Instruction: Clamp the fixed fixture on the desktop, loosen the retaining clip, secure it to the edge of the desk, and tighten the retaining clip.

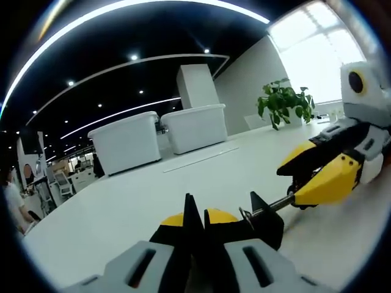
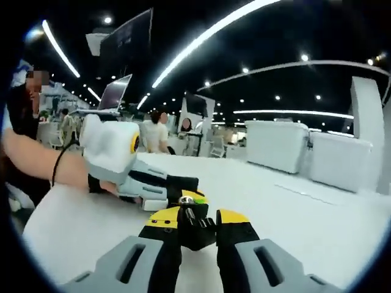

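Note:
The black clamp fixture (image 1: 264, 221) rests low over the white desk (image 1: 122, 207), its metal screw rod (image 1: 270, 209) running off to the right. My left gripper (image 1: 197, 221) has its black and yellow jaws closed on the fixture's near part. Coming in from the right, my right gripper (image 1: 294, 186) is shut on the rod's far end, the retaining clip. In the right gripper view, my right gripper (image 2: 199, 221) grips the black retaining clip (image 2: 197, 234), which has a round metal end (image 2: 185, 200). Just beyond it, the left gripper (image 2: 182, 190) reaches in from the left.
Two white bins (image 1: 125, 143) (image 1: 195, 125) stand at the back of the desk, with a potted plant (image 1: 284, 101) by the bright window. A person's forearm (image 2: 43, 162) lies along the desk's left side. Beyond it are an open laptop (image 2: 113, 94) and seated people.

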A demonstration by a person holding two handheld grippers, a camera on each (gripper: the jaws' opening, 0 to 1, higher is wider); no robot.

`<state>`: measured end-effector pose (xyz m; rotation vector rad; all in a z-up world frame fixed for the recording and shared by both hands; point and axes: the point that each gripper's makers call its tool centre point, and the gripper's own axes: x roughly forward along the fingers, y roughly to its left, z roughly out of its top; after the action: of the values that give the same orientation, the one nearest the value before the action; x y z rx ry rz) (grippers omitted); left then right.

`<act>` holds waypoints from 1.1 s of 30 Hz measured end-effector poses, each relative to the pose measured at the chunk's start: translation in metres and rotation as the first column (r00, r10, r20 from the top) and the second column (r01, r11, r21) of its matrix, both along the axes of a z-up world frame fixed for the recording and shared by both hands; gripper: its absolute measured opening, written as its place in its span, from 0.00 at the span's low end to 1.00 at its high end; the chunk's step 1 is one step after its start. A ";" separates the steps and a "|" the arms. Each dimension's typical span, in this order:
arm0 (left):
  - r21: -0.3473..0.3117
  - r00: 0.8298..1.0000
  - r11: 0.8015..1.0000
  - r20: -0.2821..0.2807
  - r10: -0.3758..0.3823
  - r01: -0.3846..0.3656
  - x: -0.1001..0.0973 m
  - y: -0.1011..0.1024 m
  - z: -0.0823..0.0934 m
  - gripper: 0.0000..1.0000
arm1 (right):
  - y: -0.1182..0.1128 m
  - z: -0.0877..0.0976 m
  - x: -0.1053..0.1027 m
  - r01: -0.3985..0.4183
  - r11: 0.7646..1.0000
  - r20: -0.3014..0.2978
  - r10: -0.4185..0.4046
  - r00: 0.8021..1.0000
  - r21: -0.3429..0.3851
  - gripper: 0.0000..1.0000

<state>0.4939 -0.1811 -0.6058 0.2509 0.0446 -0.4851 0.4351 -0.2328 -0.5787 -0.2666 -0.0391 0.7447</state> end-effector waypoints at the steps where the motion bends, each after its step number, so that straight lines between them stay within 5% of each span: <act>1: 0.000 1.000 1.000 0.000 0.001 -0.001 0.000 0.000 0.000 0.09 | 0.000 0.000 0.000 0.005 1.000 0.019 -0.005 1.000 -0.024 0.20; 11: -0.003 1.000 1.000 -0.003 0.015 -0.015 0.001 0.003 0.000 0.09 | 0.006 -0.001 0.003 0.092 0.947 0.259 -0.009 0.966 -0.309 0.21; 19: -0.003 1.000 1.000 -0.004 0.016 -0.016 0.001 0.003 0.000 0.09 | 0.005 -0.001 0.006 0.096 0.946 0.259 -0.013 0.966 -0.311 0.21; 22: -0.001 1.000 1.000 -0.002 0.013 -0.013 0.001 0.002 0.000 0.09 | 0.003 -0.003 0.004 0.066 0.969 0.177 -0.024 0.984 -0.239 0.22; 25: 0.000 1.000 1.000 -0.001 0.011 -0.011 0.001 0.002 -0.001 0.09 | -0.001 0.007 0.003 0.017 0.999 0.051 -0.016 0.999 -0.028 0.25; 29: 0.000 1.000 1.000 -0.001 0.011 -0.011 0.002 0.002 0.000 0.09 | -0.014 0.020 0.004 0.032 0.984 -0.038 -0.026 0.999 0.173 0.26; 33: 0.000 1.000 1.000 -0.001 0.008 -0.008 0.001 0.002 0.000 0.09 | -0.018 0.011 0.006 0.053 0.967 -0.161 -0.012 0.987 0.250 0.26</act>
<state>0.4949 -0.1794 -0.6061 0.2500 0.0465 -0.4769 0.4411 -0.2513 -0.5681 0.0372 0.0208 0.7179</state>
